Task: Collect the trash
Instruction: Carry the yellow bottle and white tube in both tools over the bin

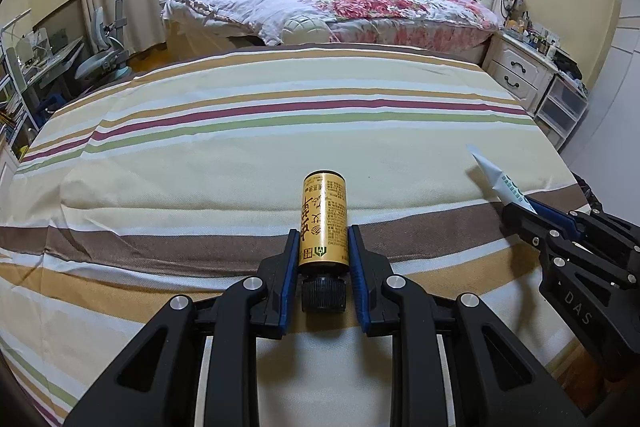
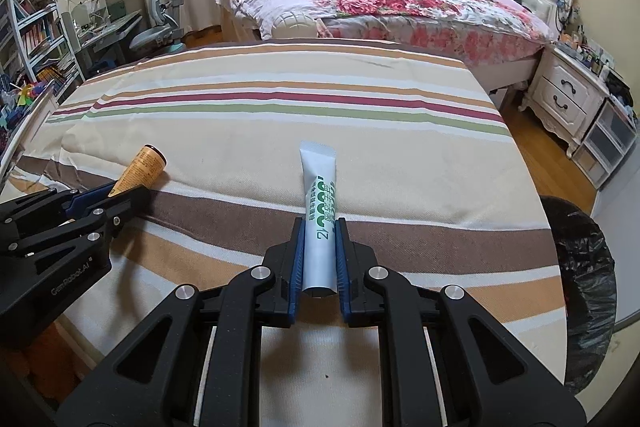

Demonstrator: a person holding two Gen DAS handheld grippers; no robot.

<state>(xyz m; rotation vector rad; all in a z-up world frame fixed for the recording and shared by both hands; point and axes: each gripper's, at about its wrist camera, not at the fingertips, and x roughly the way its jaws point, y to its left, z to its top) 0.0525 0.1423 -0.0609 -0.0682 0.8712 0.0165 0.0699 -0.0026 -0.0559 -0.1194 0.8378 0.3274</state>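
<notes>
Left gripper (image 1: 323,247): black frame, blue pads, clenched on a bottle (image 1: 323,223). Bottle: gold label with dark print, black ribbed cap toward the camera, base pointing away over the striped sheet (image 1: 248,147). Also seen from the right wrist view, at the sheet's left side (image 2: 146,167).

Right gripper (image 2: 320,239): same build, clenched on a tube (image 2: 319,211). Tube: white with green print, crimped flat end pointing away, held above the sheet's brown stripe. From the left wrist view it shows at the sheet's right edge (image 1: 496,179), with the right gripper behind it.

Striped sheet: cream ground, bands of brown, tan, maroon and green; covers the near surface in both views.

Bin (image 2: 580,287): black liner, just beside the sheet's right edge, on the wood floor.

Bed (image 1: 340,3): floral quilt, white tufted headboard, beyond the sheet's far edge.

Nightstand (image 1: 520,71): white, two drawers, beyond the sheet's far right corner.

Desk (image 2: 108,27): beyond the sheet's far left corner.
</notes>
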